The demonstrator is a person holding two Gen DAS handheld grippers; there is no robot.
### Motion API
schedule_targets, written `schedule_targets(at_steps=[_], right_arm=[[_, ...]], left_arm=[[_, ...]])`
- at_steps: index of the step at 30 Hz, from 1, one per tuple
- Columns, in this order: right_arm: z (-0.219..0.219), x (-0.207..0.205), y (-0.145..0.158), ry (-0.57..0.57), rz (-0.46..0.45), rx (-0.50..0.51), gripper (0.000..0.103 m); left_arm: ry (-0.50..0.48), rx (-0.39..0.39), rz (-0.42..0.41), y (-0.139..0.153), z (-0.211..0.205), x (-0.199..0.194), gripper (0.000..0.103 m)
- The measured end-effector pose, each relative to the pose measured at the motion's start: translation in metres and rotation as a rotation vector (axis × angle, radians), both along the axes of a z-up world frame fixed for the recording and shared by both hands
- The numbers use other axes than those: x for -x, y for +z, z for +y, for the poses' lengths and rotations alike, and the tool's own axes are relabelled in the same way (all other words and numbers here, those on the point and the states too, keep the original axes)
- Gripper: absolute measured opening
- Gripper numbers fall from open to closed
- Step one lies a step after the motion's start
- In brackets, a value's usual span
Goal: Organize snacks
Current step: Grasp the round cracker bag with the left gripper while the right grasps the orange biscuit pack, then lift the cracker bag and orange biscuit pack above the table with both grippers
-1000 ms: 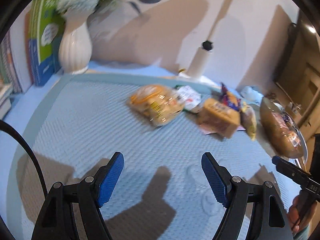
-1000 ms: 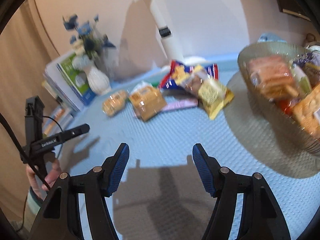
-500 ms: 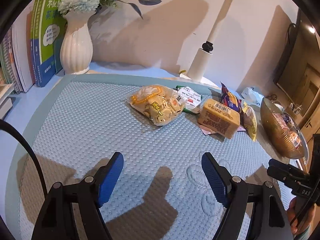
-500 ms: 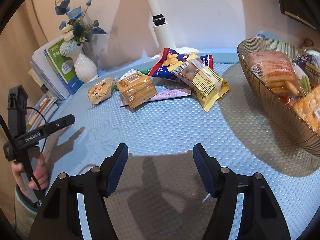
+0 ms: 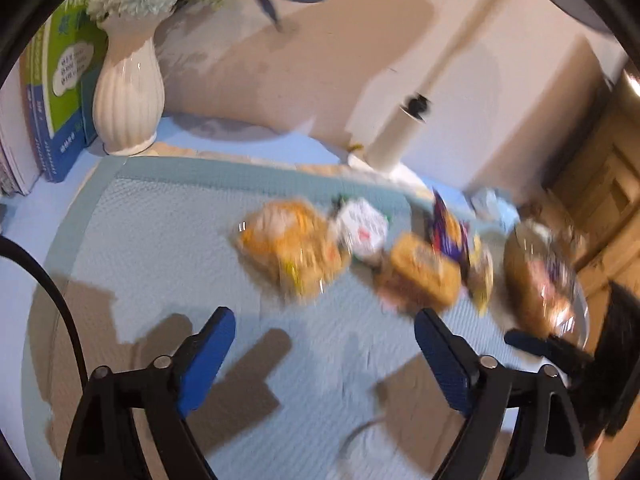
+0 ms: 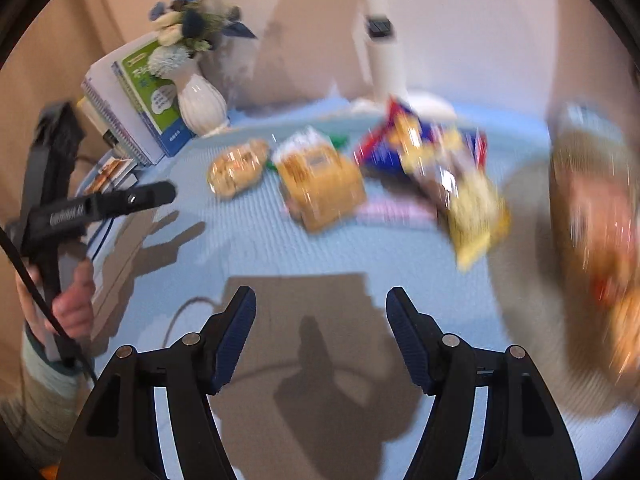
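Several snack packs lie on a light blue mat (image 5: 152, 248): a clear bag of yellow biscuits (image 5: 292, 248) (image 6: 236, 168), a tan cracker pack (image 5: 424, 272) (image 6: 320, 184), a white packet (image 5: 362, 228), a blue-and-red bag (image 6: 404, 140) and a yellow pack (image 6: 472, 208). A brown glass bowl (image 5: 520, 280) (image 6: 560, 216) at the right holds more snacks. My left gripper (image 5: 324, 336) is open and empty above the mat, short of the biscuit bag. My right gripper (image 6: 320, 308) is open and empty, short of the cracker pack. Both views are blurred.
A white vase with flowers (image 5: 128, 88) (image 6: 200, 100) and upright books (image 5: 52, 92) (image 6: 136, 96) stand at the back left. A white lamp post (image 5: 400, 136) (image 6: 384, 60) stands at the back wall. The left gripper also shows at the left of the right wrist view (image 6: 108, 204).
Both grippers have moved, blurring both views. The snacks sit larger and closer in the left view. Both grippers stay open and empty.
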State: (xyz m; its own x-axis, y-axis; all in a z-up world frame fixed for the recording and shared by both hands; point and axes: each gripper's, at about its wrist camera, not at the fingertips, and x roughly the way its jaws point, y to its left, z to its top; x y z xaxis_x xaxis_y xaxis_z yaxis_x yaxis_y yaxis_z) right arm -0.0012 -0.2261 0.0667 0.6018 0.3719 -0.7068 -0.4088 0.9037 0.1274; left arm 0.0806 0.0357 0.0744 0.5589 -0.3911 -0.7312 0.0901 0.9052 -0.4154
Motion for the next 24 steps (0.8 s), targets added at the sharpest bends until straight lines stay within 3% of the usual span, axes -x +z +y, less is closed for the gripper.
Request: schedule_targets(at_steps=[3,8,18,21,24], right_arm=[[0.015,-0.023,0.005,0.015,-0.077,0.083,0.073],[0.019,-0.056,-0.006,0.038,-0.074,0.069,0.073],[0.048,-0.092,-0.022,0.085,-0.050,0.126,0.073],[0.054,-0.098,-0.027,0.091,-0.040,0.141,0.073],[0.059,-0.100,-0.035,0.079,-0.028,0.182,0.069]], left_arm=[[0.028,0.047,0.047,-0.008,0.004,-0.033,0.090],[0.053,0.069,0.123,-0.029,-0.001,-0.075,0.090],[0.030,-0.058,0.116,-0.044,-0.025,-0.101,0.090],[0.023,-0.129,0.094,-0.043,-0.030,-0.100,0.078],[0.020,-0.132,0.089,-0.044,-0.029,-0.098,0.071]])
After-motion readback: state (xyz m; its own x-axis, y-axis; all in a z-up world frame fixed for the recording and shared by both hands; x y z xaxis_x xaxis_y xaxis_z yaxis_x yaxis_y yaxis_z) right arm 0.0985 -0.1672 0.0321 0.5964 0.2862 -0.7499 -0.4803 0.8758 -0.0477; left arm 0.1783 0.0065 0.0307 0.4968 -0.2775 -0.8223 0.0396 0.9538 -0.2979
